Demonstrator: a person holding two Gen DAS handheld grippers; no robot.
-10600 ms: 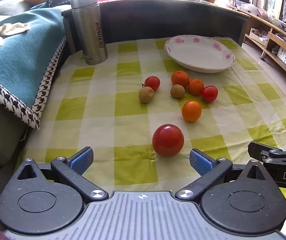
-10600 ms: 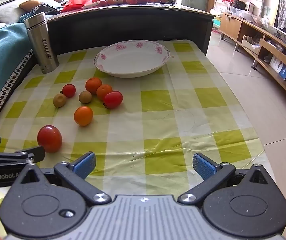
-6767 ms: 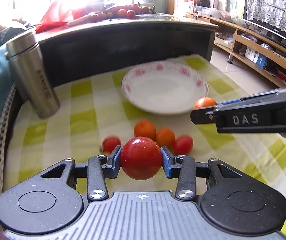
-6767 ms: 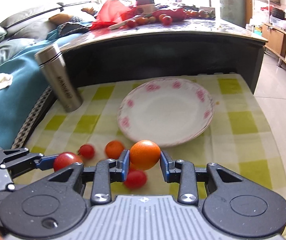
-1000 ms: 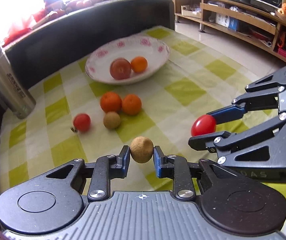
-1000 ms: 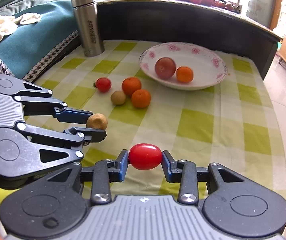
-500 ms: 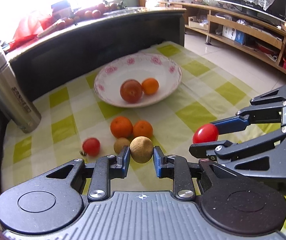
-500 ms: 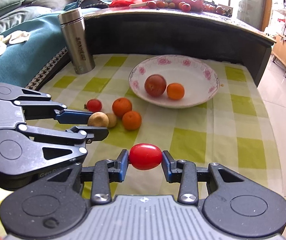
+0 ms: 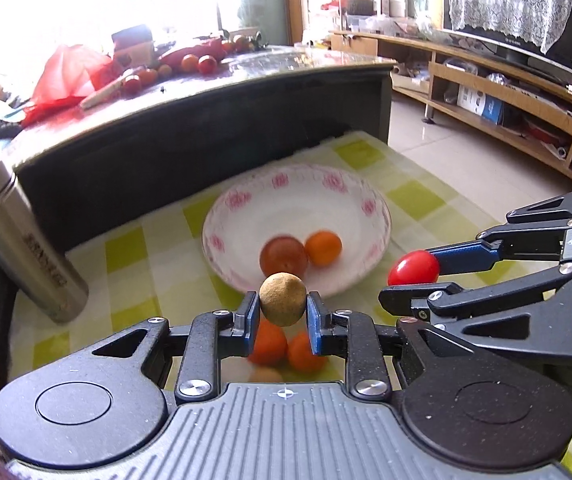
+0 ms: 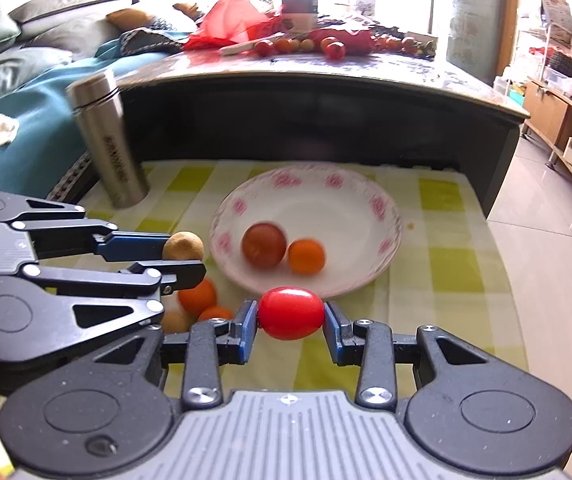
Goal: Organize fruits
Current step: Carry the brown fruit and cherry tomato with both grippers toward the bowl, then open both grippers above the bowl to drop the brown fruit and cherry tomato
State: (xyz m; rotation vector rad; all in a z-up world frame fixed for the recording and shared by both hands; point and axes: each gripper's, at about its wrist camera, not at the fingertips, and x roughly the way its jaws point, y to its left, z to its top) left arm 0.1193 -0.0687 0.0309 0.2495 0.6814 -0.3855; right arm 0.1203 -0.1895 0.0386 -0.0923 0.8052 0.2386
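My left gripper (image 9: 282,307) is shut on a small brown fruit (image 9: 282,299), held in the air just short of the white flowered plate (image 9: 245,220). The same brown fruit (image 10: 183,246) shows in the right wrist view. My right gripper (image 10: 290,319) is shut on an oval red tomato (image 10: 290,318), near the plate's (image 10: 382,216) front rim. A large red tomato (image 10: 264,245) and an orange (image 10: 306,256) lie in the plate. Two oranges (image 9: 271,346) and another brown fruit (image 10: 174,322) rest on the cloth below the grippers.
A steel flask (image 10: 106,140) stands at the back left of the green-checked tablecloth (image 10: 450,264). A dark raised counter (image 10: 326,120) with more fruit closes the far side. A sofa with a teal blanket (image 10: 25,136) lies to the left; the floor drops off at right.
Both grippers have moved forward toward the plate while keeping their fruit; the plate looms larger and the loose oranges have slid under the left fingers.
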